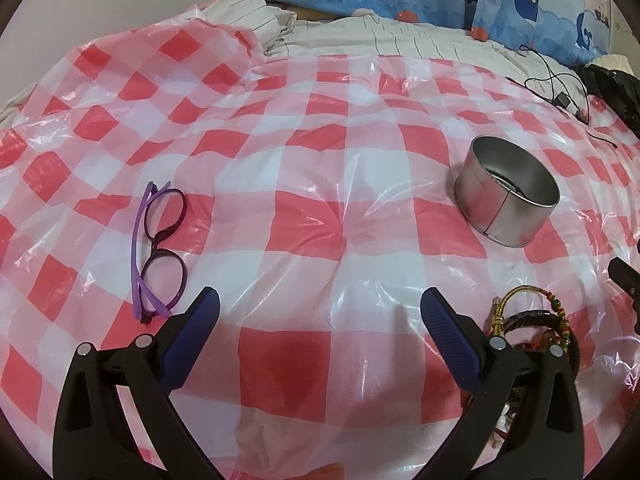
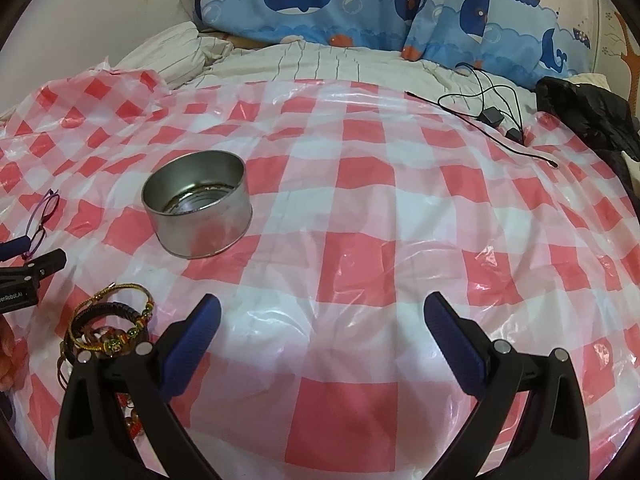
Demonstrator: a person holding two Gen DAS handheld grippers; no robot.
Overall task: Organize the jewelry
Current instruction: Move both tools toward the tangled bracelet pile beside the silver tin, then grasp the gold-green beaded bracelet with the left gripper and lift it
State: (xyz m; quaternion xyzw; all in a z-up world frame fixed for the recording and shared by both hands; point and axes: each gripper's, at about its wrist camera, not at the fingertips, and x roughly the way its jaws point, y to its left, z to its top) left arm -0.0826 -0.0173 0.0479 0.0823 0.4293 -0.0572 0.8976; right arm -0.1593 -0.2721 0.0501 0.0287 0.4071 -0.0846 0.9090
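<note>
A round metal tin (image 1: 507,192) (image 2: 199,202) stands upright and empty on the red-and-white checked plastic sheet. A pile of bracelets (image 1: 532,324) (image 2: 108,326), gold, black and beaded, lies near the front, partly hidden behind a gripper finger in each view. My left gripper (image 1: 320,308) is open over bare sheet, with the bracelets just right of its right finger. My right gripper (image 2: 322,312) is open too, with nothing between its fingers; the bracelets lie left of its left finger. The left gripper's tips (image 2: 24,256) show at the right wrist view's left edge.
Purple glasses (image 1: 160,248) (image 2: 42,216) lie folded at the left. Black cables with adapters (image 1: 560,88) (image 2: 492,112) and a dark garment (image 2: 592,120) sit at the far right. Whale-print pillows (image 2: 360,4) and striped bedding (image 1: 360,36) lie at the back.
</note>
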